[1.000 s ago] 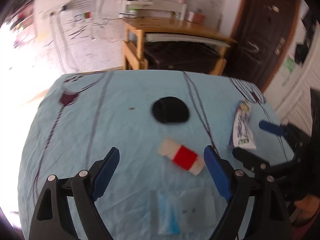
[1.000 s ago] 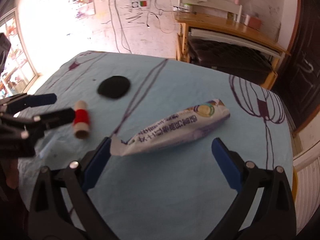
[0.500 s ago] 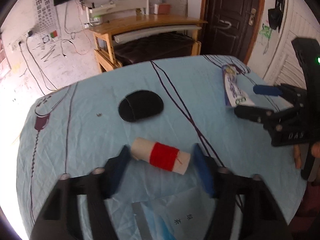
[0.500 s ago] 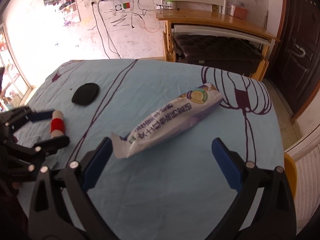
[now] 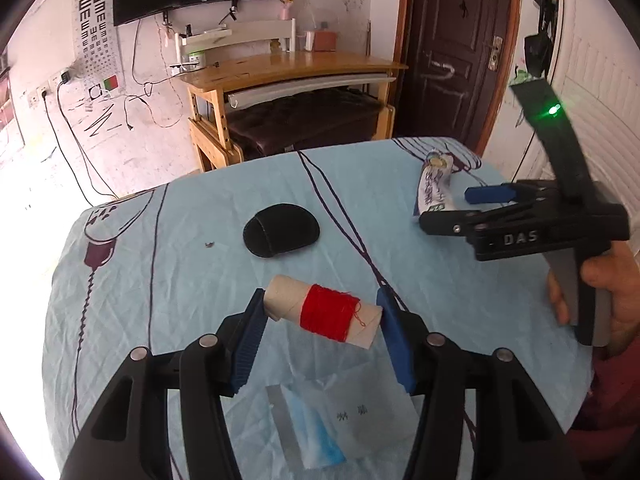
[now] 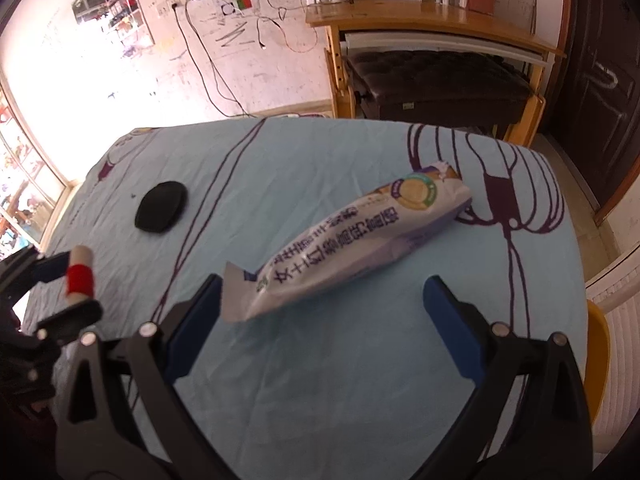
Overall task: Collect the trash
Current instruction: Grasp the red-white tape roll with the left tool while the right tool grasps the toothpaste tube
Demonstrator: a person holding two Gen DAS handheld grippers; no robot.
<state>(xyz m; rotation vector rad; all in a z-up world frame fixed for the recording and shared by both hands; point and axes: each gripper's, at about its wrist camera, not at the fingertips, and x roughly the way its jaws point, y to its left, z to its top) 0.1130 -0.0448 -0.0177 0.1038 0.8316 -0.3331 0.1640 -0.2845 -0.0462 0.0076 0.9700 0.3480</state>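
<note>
Your cardboard spool (image 5: pixel 324 311), wound with red thread at its middle, sits crosswise off the cloth. Your white printed wrapper (image 6: pixel 356 240) lies diagonally, flat. A torn packet (image 5: pixel 340 420) lies nearest you.

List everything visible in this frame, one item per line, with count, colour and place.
Thread spool: 1, cardboard tube with red thread, between the left gripper's jaws.
Snack bag: 1, white and purple, on the tablecloth ahead of the right gripper.
Black pad: 1, black, mid-table.
Mask packet: 1, clear with blue inside, near table edge.
Tablecloth: 1, light blue, purple pattern.
Wooden desk: 1, behind the table.
Door: 1, dark brown.
Left gripper: black, blue pads.
Right gripper: black, blue pads, open.
</note>
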